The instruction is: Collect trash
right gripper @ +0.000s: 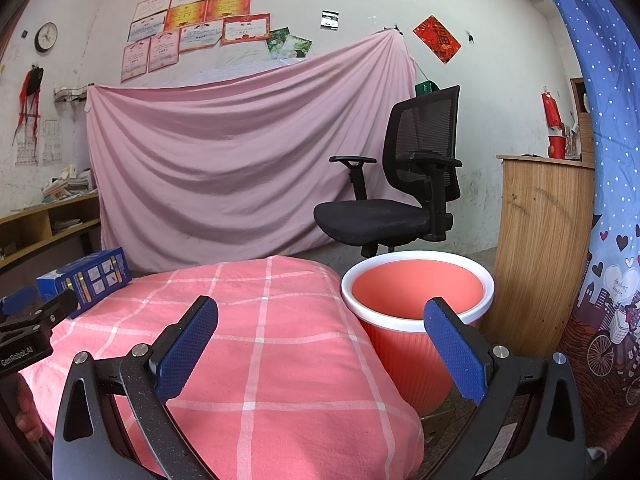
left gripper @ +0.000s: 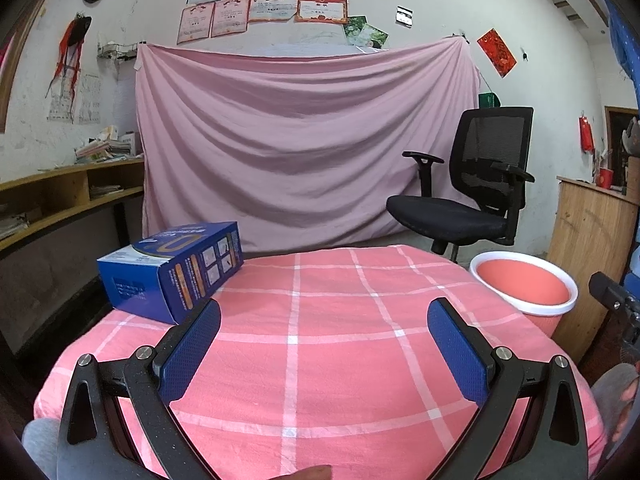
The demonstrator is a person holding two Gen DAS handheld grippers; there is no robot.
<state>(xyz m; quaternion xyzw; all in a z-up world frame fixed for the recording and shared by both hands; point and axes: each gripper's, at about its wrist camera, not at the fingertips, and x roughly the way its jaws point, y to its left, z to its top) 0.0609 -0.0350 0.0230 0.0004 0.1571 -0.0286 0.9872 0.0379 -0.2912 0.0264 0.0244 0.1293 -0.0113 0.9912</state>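
Blue box [left gripper: 172, 272], pink-checked cloth [left gripper: 320, 340], coral bin [right gripper: 416, 300]

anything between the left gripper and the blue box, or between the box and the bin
Nothing visible blocks either path. The left gripper is open with the blue box just ahead by its left finger. From there only bare pink checked cloth leads to the open red bin beside it.

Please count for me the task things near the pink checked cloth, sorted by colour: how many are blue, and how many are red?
Blue: 1, the blue box on the cloth.
Red: 1, the red bin beside the table, white-rimmed.
Total: 2
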